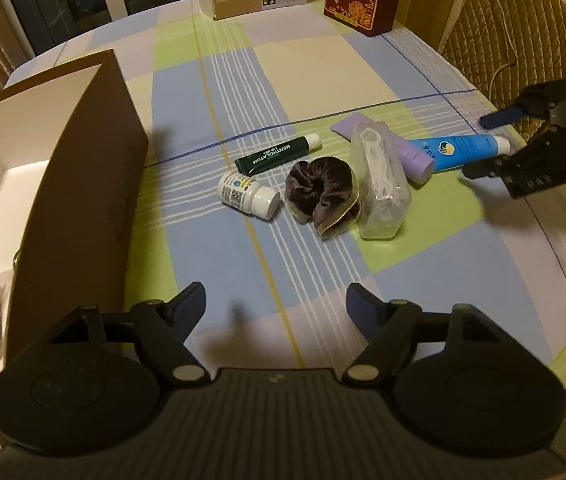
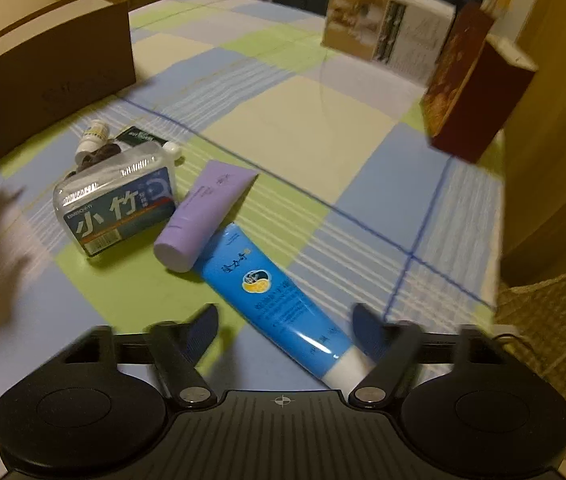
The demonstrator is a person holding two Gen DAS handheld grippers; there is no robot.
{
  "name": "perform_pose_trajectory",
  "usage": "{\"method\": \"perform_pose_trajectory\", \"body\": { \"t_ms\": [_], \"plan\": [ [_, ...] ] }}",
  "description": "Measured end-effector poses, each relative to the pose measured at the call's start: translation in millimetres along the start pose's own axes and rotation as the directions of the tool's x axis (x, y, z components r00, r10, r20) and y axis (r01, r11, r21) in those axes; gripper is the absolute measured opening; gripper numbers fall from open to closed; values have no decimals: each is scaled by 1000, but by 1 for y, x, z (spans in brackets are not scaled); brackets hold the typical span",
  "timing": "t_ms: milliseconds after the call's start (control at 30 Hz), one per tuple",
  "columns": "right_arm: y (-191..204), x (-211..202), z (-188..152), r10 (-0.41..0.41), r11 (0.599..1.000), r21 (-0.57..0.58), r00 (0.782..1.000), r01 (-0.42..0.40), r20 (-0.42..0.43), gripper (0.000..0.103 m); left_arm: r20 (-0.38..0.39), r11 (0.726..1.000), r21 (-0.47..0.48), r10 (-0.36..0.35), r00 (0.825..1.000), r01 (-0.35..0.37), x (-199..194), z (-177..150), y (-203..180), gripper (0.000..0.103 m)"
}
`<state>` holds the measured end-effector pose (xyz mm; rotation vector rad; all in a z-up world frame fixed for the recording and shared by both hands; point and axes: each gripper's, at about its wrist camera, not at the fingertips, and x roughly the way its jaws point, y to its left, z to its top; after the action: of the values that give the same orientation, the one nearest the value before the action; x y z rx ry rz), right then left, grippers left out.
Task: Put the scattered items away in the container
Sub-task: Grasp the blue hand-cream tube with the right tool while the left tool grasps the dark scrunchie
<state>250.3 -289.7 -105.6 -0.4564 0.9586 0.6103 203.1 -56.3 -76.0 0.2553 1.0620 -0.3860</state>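
From my left tool's view, the open cardboard box stands left of the items. The white pill bottle lies just before the dark green tube; rightward come the brown scrunchie, clear floss-pick packet, lilac tube and blue tube.

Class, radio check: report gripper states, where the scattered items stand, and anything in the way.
Both open: left gripper empty, right gripper straddling the blue tube. Six items still on the tablecloth; brown box on the left. Nothing in the way.

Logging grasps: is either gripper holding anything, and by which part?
Nothing held. Left gripper open over bare cloth; right gripper open, straddling the blue tube near its cap.
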Motion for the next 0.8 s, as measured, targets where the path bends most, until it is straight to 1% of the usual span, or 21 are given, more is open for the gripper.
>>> {"method": "perform_pose_trajectory", "body": {
  "t_ms": [67,167,200,267,300,333,433,500,600,700,800],
  "plan": [
    [0,1,0,8,1000,8,1000,-8,-10,57,7,1000,21,-2,1000,2,5,3,-1,67],
    [-2,-1,-5,18,998,66,999,-15,-35,44,30,998,68,-15,999,13,10,8,-5,63],
    [-2,-3,-7,25,996,93,999,-20,-49,35,40,996,93,-19,999,15,12,11,-8,62],
    [-2,-7,-13,38,989,146,997,-28,-67,35,63,988,152,-25,998,15,16,15,-14,58],
    [0,-10,-17,38,987,161,997,-26,-71,35,74,981,194,-27,997,13,18,17,-17,57],
    [1,-12,-19,34,984,178,997,-21,-74,35,81,973,232,-25,996,6,21,19,-21,54],
    [3,-20,-26,48,968,249,996,-27,-79,35,94,942,336,-31,995,-3,32,24,-30,53],
    [4,-24,-31,52,959,282,996,-29,-73,35,97,924,382,-44,994,4,40,27,-34,53],
    [2,-28,-34,62,940,338,997,-40,-55,35,116,906,423,-49,992,-5,50,31,-40,53],
    [0,-30,-35,67,925,377,997,-46,-42,35,132,902,432,-67,989,4,58,35,-42,52],
    [1,-30,-34,62,924,381,997,-41,-43,35,125,895,445,-87,988,22,66,36,-45,52]
  ]
}}
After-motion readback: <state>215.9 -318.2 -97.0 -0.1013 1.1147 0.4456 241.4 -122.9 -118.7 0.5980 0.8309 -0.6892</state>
